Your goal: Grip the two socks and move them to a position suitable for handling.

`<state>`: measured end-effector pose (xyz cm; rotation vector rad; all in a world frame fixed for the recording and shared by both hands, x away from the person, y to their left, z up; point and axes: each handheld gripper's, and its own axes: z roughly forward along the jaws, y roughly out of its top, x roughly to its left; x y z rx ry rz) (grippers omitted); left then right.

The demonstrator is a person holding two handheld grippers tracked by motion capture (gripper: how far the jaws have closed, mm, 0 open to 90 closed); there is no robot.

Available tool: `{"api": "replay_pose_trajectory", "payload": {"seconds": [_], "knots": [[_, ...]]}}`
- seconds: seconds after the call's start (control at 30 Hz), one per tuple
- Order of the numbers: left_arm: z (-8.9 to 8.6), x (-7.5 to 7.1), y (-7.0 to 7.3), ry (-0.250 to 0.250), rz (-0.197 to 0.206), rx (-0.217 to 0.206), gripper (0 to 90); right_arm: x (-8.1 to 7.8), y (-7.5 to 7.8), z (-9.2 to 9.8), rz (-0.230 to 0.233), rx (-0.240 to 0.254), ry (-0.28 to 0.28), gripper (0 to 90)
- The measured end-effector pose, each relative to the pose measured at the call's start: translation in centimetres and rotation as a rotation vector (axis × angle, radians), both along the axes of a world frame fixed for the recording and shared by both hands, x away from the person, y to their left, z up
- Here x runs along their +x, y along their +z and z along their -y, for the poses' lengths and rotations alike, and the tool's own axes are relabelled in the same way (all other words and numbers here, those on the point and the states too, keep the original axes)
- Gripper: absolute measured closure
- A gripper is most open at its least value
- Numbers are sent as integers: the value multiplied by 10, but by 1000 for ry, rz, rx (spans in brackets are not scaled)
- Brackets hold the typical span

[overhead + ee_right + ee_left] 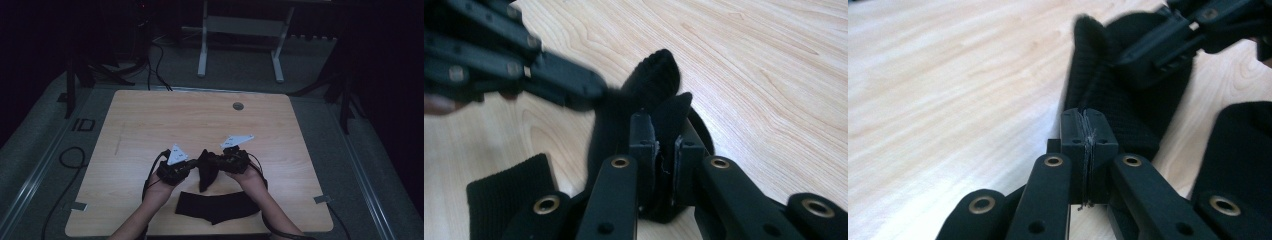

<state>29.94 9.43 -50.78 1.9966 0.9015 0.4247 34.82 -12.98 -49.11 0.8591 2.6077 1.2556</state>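
A black sock [206, 179] hangs between my two grippers just above the wooden table [150, 125], near its front middle. My left gripper [195, 164] is shut on one edge of its opening; in the left gripper view the jaws press together on thin fabric [1087, 134]. From the other side, my right gripper [214, 160] is shut on the opposite edge, with a fold of sock [659, 90] between the jaws. A second black sock [216, 206] lies flat near the front edge; the gripper views show it too [1243, 150] [509, 197].
A small round grommet [238, 106] sits at the table's back middle. Behind the table stands a white desk frame [202, 50]. Cables [72, 156] lie on the grey floor at the left. The person's forearms [145, 210] come over the front edge.
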Motion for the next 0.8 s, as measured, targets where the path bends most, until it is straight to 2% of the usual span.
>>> {"api": "replay_pose_trajectory", "payload": {"seconds": [0.1, 0.17, 0.23, 0.27, 0.3, 0.37, 0.57, 0.63, 0.73, 0.77, 0.8], "knots": [[1, -2, 5, 3, 24, 27, 896, -2, 3, 4, 0, 5, 6, 847], [2, -3, 8, 23, 37, 43, 896, -3, 4, 5, 5, 16, 11, 856], [-6, -2, 11, 49, 39, 18, 896, -3, 7, 10, 40, -2, -25, 858], [-10, -1, 12, 51, 31, -3, 896, -2, 9, 15, 28, 15, -35, 859], [-15, 0, 12, 63, 34, -7, 896, 0, 10, 20, 15, 32, -46, 860], [-22, 0, 12, 65, 27, -22, 896, 3, 13, 32, 23, 38, -81, 859], [-32, -4, 9, 60, 31, -18, 895, 7, 21, 66, 33, 87, -147, 857], [-35, -7, 5, 59, 28, -6, 895, 7, 20, 78, 23, 107, -166, 856], [-40, -9, -1, 64, 17, -11, 895, 7, 13, 92, 4, 108, -185, 850], [-42, -8, -3, 57, -8, -25, 894, 8, 9, 96, -6, 111, -192, 845], [-43, -8, -6, 61, -20, -20, 894, 8, 4, 99, -18, 108, -199, 841]]}}
